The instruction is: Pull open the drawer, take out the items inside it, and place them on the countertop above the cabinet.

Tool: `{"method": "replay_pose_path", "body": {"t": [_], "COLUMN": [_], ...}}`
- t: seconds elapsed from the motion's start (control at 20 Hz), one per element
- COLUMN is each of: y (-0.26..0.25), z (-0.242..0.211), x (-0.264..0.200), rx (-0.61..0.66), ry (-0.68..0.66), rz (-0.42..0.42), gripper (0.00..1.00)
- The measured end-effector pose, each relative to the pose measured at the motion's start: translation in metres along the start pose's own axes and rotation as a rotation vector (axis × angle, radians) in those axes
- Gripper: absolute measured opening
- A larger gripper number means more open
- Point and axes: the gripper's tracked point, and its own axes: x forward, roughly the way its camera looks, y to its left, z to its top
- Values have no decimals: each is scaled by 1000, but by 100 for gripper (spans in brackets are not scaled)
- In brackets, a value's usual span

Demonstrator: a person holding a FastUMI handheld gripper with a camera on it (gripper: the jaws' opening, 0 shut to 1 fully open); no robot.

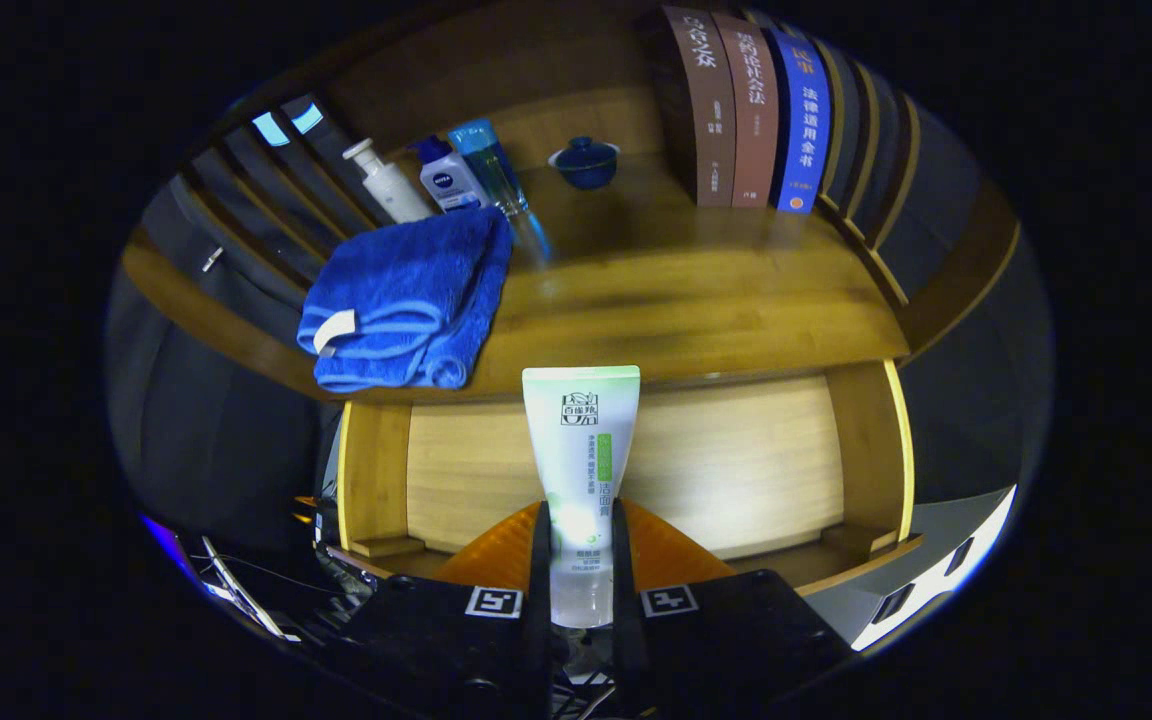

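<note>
Wooden surface (pixel 696 300) lies just beyond the open drawer (pixel 626 470); tool (pixel 578 560) clamped on the upright tube (pixel 581 450), bare space dead ahead.

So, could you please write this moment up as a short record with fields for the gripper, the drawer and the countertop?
gripper: gripper shut on white tube, both fingers pressing its lower part, tube upright
drawer: open drawer behind the tube, light wood bottom bare where visible
countertop: wooden countertop above the drawer
on countertop: folded blue towel; pump bottle, lotion bottle and teal bottle behind it; blue lidded cup; standing books
task stage: tube lifted, not yet set down
</note>
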Motion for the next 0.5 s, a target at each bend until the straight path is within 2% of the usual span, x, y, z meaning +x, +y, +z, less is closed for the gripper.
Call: {"method": "replay_pose_path", "body": {"t": [0.25,0.5], "y": [1,-10], "z": [64,97], "x": [21,50], "rx": [9,-10], "ry": [-32,2], "rz": [-57,-133], "gripper": [28,28]}}
